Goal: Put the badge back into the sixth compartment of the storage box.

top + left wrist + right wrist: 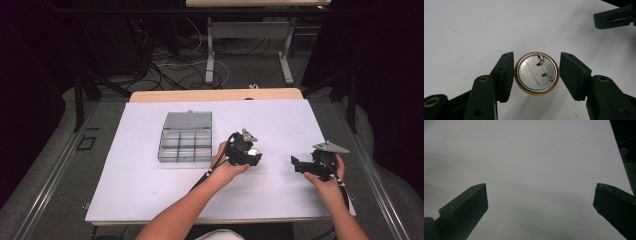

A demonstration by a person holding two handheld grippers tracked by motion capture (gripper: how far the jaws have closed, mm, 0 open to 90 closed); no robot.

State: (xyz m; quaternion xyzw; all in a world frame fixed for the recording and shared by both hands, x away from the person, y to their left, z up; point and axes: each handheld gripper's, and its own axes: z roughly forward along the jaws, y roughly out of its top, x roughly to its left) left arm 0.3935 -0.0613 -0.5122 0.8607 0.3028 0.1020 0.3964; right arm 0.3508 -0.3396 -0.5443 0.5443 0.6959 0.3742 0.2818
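Between the left gripper's spread jaws lay a pin badge, back up, on the white counter. At three o'clock, the right gripper hovered, jaws wide apart.

Your forearms were bare, with no sleeves, entering at the bottom of the high view. Your left gripper was black, topped by a grey three-cornered plate, with a black cable trailing along the arm. Your right gripper, at centre right, matched it. In the left gripper view, brass-coloured rivets marked the matte black jaw arms.
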